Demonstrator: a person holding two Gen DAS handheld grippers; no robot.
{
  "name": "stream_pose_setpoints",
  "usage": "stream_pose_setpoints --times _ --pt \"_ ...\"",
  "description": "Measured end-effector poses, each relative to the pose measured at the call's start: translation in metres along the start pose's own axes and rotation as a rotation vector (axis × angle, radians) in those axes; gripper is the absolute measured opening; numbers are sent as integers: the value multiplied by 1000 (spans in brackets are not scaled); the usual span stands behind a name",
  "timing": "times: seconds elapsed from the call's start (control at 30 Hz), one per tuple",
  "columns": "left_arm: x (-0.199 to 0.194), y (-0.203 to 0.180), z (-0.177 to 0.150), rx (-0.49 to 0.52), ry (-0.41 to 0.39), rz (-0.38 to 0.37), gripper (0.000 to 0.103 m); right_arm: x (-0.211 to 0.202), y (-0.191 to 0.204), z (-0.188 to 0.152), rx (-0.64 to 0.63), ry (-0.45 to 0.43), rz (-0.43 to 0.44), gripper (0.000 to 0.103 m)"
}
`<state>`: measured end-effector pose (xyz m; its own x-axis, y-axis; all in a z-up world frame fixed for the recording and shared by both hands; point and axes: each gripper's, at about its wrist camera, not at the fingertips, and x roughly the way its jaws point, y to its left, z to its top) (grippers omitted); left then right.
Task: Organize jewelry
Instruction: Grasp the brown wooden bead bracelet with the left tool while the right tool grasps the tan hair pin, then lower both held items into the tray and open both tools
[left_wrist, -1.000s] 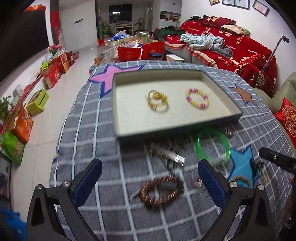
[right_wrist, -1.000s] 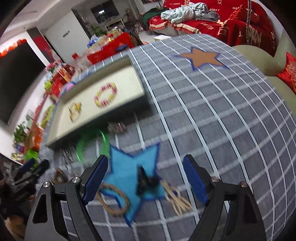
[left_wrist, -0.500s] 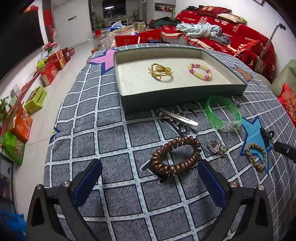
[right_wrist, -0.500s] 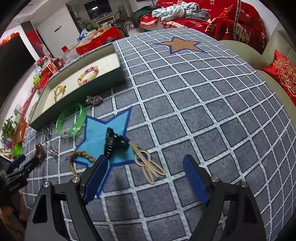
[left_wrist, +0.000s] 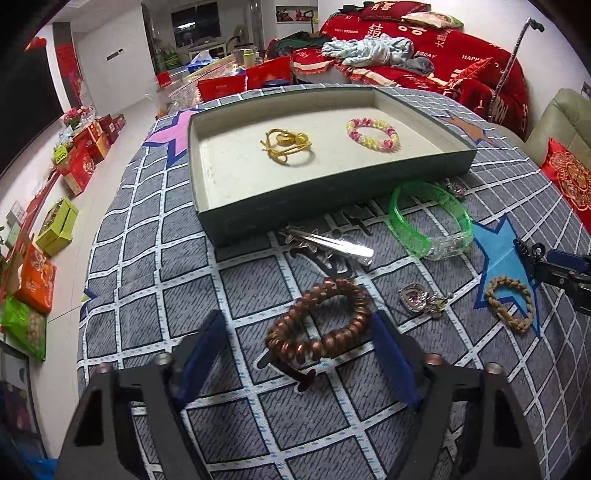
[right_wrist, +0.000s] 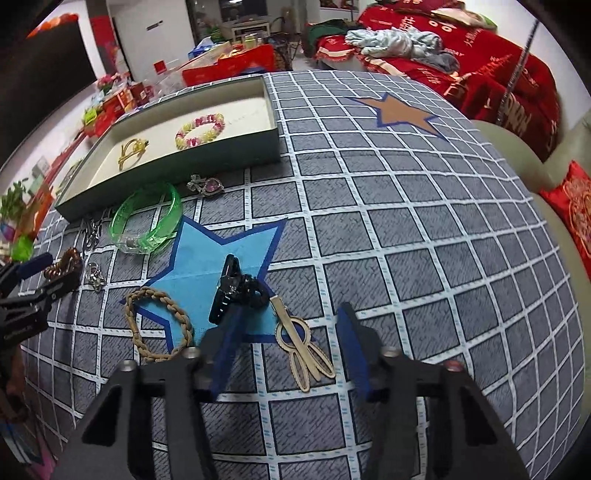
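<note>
Two pieces already lie in the tray (left_wrist: 332, 206) ahead of my left gripper (left_wrist: 299, 354); the rest wait on the tabletop (right_wrist: 406, 240). That gripper tilts down, its jaws closing around the brown bead bracelet (left_wrist: 319, 326), seemingly not yet pressing. My right gripper (right_wrist: 286, 349), also tilted down, is closing around the gold hairpin (right_wrist: 304, 350).
</note>
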<state>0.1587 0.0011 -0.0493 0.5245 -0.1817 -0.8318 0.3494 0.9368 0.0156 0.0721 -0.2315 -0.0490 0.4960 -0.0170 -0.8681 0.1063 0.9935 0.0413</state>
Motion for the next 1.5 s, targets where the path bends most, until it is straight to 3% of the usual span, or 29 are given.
stream_pose_setpoints --times 0.07,0.2,0.27,0.4,0.47,0.57,1.1,1.5 --pt "0 -3 1 11 -1 3 86 0 3 -1 -18 2 7 44" --pt "-2 -7 1 30 -6 -9 70 -1 13 -2 -76 3 -3 32" --pt "-3 -9 1 35 -6 -13 64 -2 17 -3 -84 7 5 19" --pt "-5 -13 0 47 -11 -23 52 -3 18 -3 -81 6 -1 19" --pt "-6 -13 -1 48 -14 -16 50 -6 15 -4 -62 2 13 12" --pt "-8 -9 -3 29 -9 -37 27 -10 12 -2 -38 -4 26 12" --pt "-38 -2 9 -24 -53 -101 27 -44 2 16 55 -75 135 12" --pt "-44 12 68 -61 -118 -108 27 -45 25 89 48 -122 232 12"
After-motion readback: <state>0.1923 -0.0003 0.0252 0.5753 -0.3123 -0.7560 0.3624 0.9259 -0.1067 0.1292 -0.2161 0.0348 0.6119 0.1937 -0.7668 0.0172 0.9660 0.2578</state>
